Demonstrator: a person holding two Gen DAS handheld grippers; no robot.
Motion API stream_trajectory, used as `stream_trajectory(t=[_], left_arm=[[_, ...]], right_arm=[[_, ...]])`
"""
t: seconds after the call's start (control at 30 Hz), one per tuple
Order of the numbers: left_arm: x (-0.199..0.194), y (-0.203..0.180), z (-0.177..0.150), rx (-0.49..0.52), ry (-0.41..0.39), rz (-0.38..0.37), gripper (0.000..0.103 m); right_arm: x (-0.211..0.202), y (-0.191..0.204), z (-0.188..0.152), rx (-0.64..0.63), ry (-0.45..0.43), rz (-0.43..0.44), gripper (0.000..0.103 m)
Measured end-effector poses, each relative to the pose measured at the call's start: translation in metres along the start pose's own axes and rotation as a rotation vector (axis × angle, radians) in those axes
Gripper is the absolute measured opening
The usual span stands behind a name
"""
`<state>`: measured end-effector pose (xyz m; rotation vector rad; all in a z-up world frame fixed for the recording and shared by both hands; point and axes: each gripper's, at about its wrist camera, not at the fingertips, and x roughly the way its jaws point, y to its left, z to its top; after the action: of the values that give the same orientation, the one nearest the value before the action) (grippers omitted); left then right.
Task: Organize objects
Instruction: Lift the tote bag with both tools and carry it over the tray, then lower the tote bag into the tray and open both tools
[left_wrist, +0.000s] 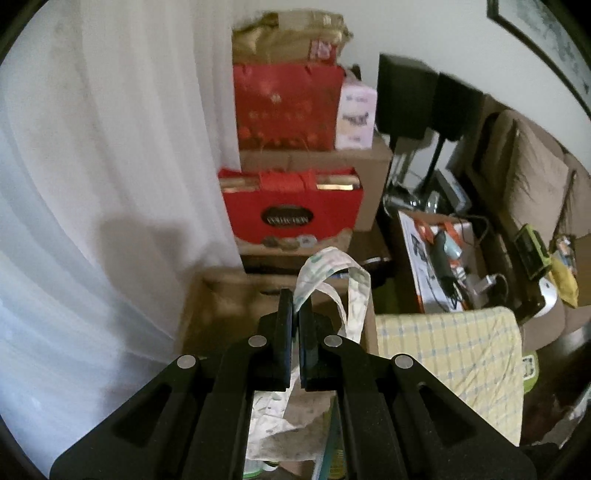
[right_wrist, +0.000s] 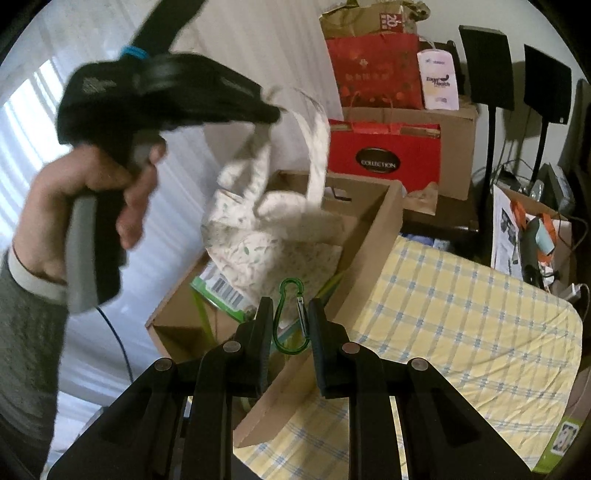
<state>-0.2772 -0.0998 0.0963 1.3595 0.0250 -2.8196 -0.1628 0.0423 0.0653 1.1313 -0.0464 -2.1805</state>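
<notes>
- Cloth tote bag (right_wrist: 273, 240): off-white fabric with a small, sparse green-grey print, soft and crumpled. It hangs by its strap handles (left_wrist: 332, 280), so its long axis runs roughly top to bottom, handles uppermost and body lowest.
- Position of the bag: its body hangs in and above the open cardboard box (right_wrist: 373, 218), over a green-edged package with a barcode label (right_wrist: 221, 291) inside that box.
- Your left gripper (left_wrist: 295, 314): jaws drawn together on one strap of the bag; the rest of the strap loops up and forward past the fingertips. In the right wrist view your left hand (right_wrist: 99, 206) grasps this tool's grey handle, blurred.
- Your right gripper (right_wrist: 286, 321): jaws clamped on a green carabiner (right_wrist: 290, 317), which stands with its long axis along the fingers, gate side to the right, above the near wall of the box.
- Yellow-and-blue checked cloth (right_wrist: 461, 306): it covers the surface just right of the box.
- Behind the box: a red gift bag marked COLLECTION (right_wrist: 384, 155), a larger carton behind it, and more bags stacked on top against the white curtain (left_wrist: 110, 184).
</notes>
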Motion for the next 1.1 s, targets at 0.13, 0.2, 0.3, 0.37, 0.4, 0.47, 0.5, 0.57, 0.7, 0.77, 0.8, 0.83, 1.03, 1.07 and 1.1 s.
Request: stream_trajectory(t=[0.13, 0.2, 0.3, 0.37, 0.4, 0.47, 0.5, 0.57, 0.7, 0.77, 0.8, 0.83, 1.03, 1.07, 1.1], left_arm=[[0.028, -0.007, -0.014, -0.011, 0.062, -0.015, 0.002], [0.045, -0.007, -0.023, -0.033, 0.111, -0.023, 0.003], [0.066, -0.002, -0.037, -0.058, 0.185, -0.015, 0.003], [0.079, 0.004, -0.049, -0.071, 0.233, -0.008, 0.003], [0.085, 0.006, -0.056, -0.07, 0.252, -0.002, 0.003], [0.096, 0.007, -0.069, -0.066, 0.284, 0.002, 0.003], [0.1, 0.008, -0.075, -0.063, 0.295, 0.006, 0.003], [0.105, 0.01, -0.085, -0.051, 0.309, 0.024, 0.004], [0.104, 0.007, -0.09, 0.005, 0.302, 0.056, 0.012], [0.096, 0.007, -0.085, 0.007, 0.286, 0.051, 0.028], [0.091, 0.007, -0.083, 0.004, 0.274, 0.042, 0.033], [0.085, 0.009, -0.08, 0.001, 0.257, 0.037, 0.043], [0.039, 0.013, -0.064, 0.037, 0.106, 0.102, 0.083], [0.035, 0.015, -0.061, 0.052, 0.099, 0.123, 0.083], [0.032, 0.016, -0.061, 0.059, 0.094, 0.14, 0.083]], right_arm=[[0.006, -0.001, -0.003, 0.005, 0.012, 0.001, 0.018], [0.008, -0.003, -0.004, 0.008, 0.018, -0.001, 0.018], [0.011, -0.005, -0.004, 0.011, 0.022, 0.0, 0.018], [0.013, -0.005, -0.004, 0.013, 0.021, 0.006, 0.018], [0.014, -0.004, -0.004, 0.014, 0.022, 0.009, 0.018], [0.016, -0.002, -0.005, 0.013, 0.024, 0.012, 0.018], [0.018, -0.001, -0.005, 0.013, 0.025, 0.013, 0.018], [0.021, 0.001, -0.005, 0.011, 0.029, 0.016, 0.018], [0.025, 0.006, -0.006, 0.004, 0.038, 0.018, 0.018], [0.027, 0.007, -0.007, 0.002, 0.04, 0.019, 0.018], [0.029, 0.009, -0.007, 0.0, 0.041, 0.019, 0.018], [0.03, 0.01, -0.007, 0.0, 0.039, 0.016, 0.018], [0.042, 0.02, -0.011, -0.016, 0.056, 0.024, 0.018], [0.046, 0.021, -0.011, -0.017, 0.061, 0.026, 0.018], [0.048, 0.023, -0.012, -0.019, 0.063, 0.028, 0.018]])
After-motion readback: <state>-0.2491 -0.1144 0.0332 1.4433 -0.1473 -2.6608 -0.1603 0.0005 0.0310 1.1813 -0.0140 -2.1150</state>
